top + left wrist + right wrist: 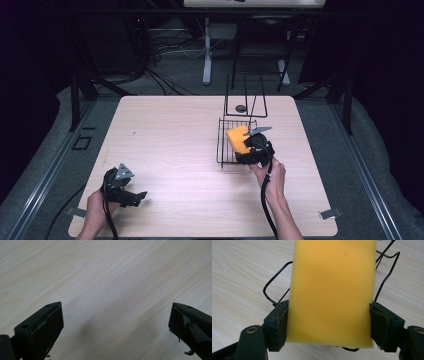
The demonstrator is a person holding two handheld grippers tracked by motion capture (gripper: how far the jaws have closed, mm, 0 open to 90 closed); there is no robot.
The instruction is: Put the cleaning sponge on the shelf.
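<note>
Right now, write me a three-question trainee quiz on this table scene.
1. True or false: the right hand-held gripper is shut on the yellow rectangular foam sponge.
2. The sponge hangs over which thing? A) the black wire rack B) a blue plastic bowl C) a steel pan
3. Fill in: the left hand-held gripper has its jaws ____ over the bare pale wooden table.

Key: 1 true; 2 A; 3 open.
</note>
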